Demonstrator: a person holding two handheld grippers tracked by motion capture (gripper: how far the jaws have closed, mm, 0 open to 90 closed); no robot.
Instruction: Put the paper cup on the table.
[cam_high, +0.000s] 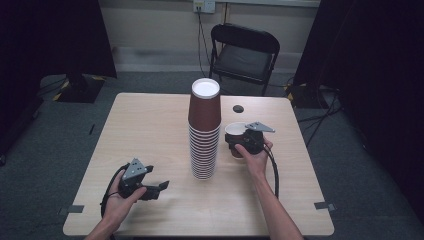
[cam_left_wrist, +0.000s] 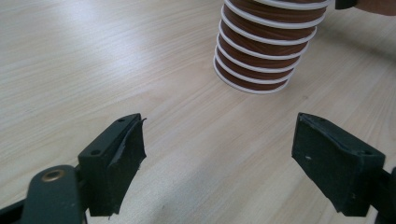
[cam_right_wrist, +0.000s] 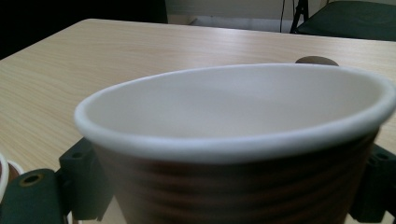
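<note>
The left gripper (cam_left_wrist: 219, 158) looks low across the pale wooden table (cam_left_wrist: 93, 56), its two black fingers (cam_left_wrist: 114, 158) spread wide apart with bare tabletop between them. Ahead and a little to the right stands the cup stack (cam_left_wrist: 266, 46), brown walls ringed by white rims, its base resting on the table. The stack stands well clear of both fingers. A dark edge and a bit of hand (cam_left_wrist: 378, 5) sit at the top right corner.
</note>
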